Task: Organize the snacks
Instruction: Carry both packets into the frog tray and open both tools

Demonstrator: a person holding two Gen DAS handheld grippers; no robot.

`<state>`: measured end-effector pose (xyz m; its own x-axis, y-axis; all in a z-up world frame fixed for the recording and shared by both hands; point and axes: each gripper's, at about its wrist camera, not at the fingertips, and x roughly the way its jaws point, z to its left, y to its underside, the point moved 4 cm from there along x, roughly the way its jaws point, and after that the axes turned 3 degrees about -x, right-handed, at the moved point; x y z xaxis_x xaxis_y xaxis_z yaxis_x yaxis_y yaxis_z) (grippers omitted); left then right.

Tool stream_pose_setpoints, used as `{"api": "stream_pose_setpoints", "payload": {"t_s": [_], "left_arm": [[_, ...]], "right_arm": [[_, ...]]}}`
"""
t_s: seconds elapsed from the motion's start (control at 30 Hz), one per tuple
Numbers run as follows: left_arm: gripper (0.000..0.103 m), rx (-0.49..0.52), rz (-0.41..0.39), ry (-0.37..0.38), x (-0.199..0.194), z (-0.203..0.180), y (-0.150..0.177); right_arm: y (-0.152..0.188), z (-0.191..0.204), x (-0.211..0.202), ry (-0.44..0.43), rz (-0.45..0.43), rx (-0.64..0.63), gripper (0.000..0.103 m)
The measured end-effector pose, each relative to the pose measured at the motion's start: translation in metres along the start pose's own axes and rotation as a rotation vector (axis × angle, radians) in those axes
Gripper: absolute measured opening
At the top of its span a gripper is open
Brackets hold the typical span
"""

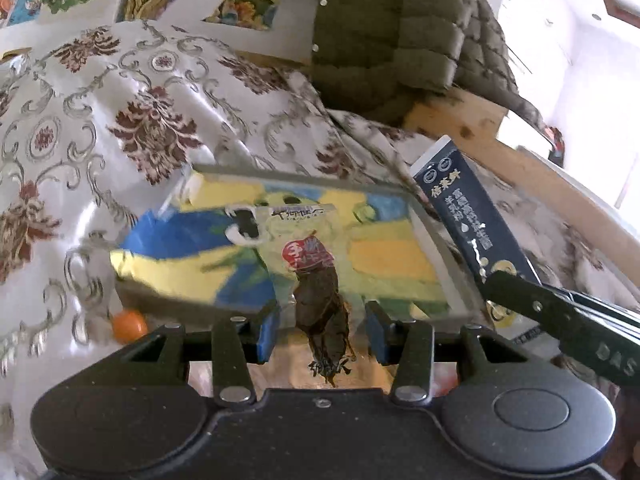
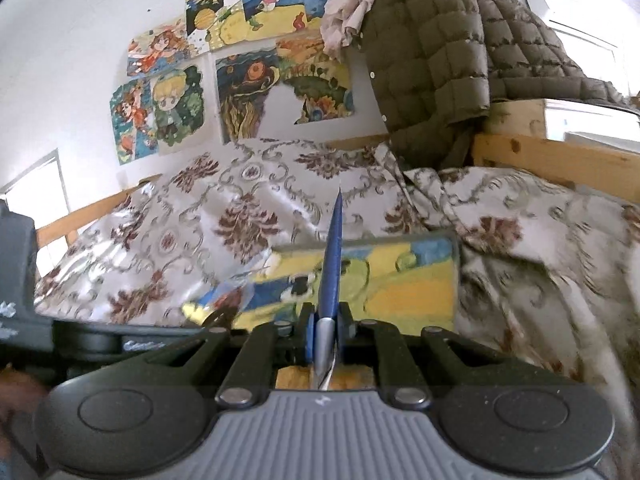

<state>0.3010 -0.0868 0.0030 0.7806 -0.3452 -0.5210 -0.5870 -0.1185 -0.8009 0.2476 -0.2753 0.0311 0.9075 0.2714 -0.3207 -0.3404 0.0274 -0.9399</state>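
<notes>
**A:** While both hands carry a packet each, start at the far left, about nine o'clock. What's there?

**B:** A floral bedcover (image 1: pixel 120 128), and low at eight o'clock a small orange ball (image 1: pixel 129 325) beside a colourful tray (image 1: pixel 432 224).

**A:** And in the middle?

**B:** The left gripper (image 1: pixel 322 334) stands half open with a clear snack pouch (image 1: pixel 316 276) printed with a dark figure lying between its blue pads (image 1: pixel 267 334). The pouch reaches out over the tray. I judge it gripped by its sides, though contact is hard to see.

**A:** Toward three o'clock?

**B:** A dark blue packet (image 1: pixel 472 220) with white lettering, tilted over the tray's right edge. The right gripper (image 2: pixel 326 336) is clamped narrow on it; from its own camera the packet shows edge-on, pointing to twelve. A green quilted jacket (image 2: pixel 440 52) hangs over a wooden frame (image 2: pixel 560 160) at one o'clock.

**A:** How far along?

**B:** Early, I'd say. I see nothing loose lying in the tray, and both snacks are in the air. Placing them is what's left; the ball may need sorting too.
</notes>
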Motion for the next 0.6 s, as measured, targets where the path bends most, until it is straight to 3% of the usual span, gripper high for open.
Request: {"api": "stream_pose_setpoints", "payload": {"t_s": [0.27,0.6], "left_arm": [[0.047,-0.045,-0.015,0.012,0.054,0.022,-0.031],[0.047,-0.09,0.032,0.032,0.109,0.022,-0.027]], "right_arm": [[-0.016,-0.016,0.083,0.019,0.039,0.029,0.012],[0.002,-0.036,0.125,0.073,0.138,0.032,0.012]]}}
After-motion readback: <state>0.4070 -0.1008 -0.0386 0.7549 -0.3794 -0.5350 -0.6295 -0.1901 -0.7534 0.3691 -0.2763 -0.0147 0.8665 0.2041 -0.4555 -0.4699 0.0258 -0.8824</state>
